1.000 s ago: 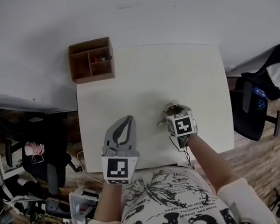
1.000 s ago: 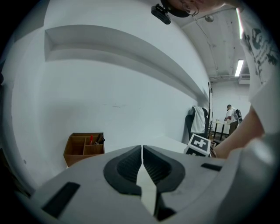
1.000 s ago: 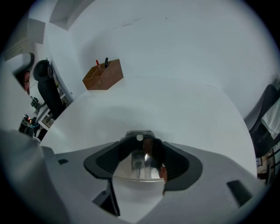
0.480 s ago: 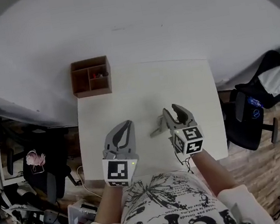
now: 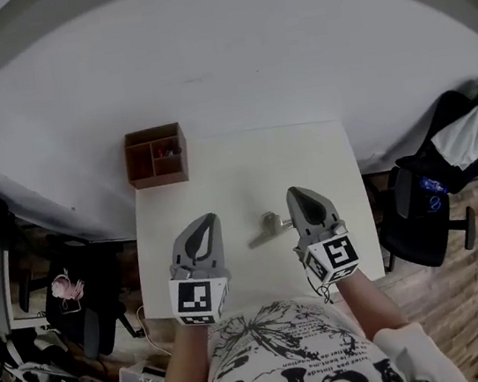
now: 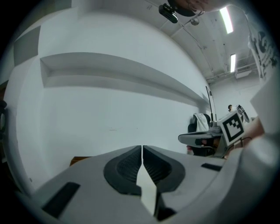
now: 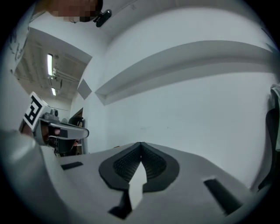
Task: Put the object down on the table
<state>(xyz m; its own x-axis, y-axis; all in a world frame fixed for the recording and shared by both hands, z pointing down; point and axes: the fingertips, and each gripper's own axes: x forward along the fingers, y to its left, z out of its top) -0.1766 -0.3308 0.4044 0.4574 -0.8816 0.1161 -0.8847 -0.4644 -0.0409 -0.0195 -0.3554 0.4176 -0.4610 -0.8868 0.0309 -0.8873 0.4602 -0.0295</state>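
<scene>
Grey metal, the small object (image 5: 266, 225) lies on the white desk (image 5: 245, 171), in the near half, between my two claws. It is not held by anything. I cannot tell exactly what kind of object it is; it has one thicker end and one thin end that points toward me and to my left.

My right claw (image 5: 296, 193) is just beside the thicker end, on its right side. Its jaws are closing and already meet, the dark ribbed pads pressed together with nothing between them. My left claw (image 5: 207, 221) is on the other side of the object, a little more apart from it. It is also pressed together and empty. Both claws point away from me, toward the white wall (image 5: 219, 55).

At the far left corner of the desk stands a brown wooden box (image 5: 155, 156) with several compartments; something small and reddish is in one of them. To the right of the desk is a black office chair (image 5: 415, 208), and behind it a pale garment (image 5: 471, 126) hangs over another chair.
</scene>
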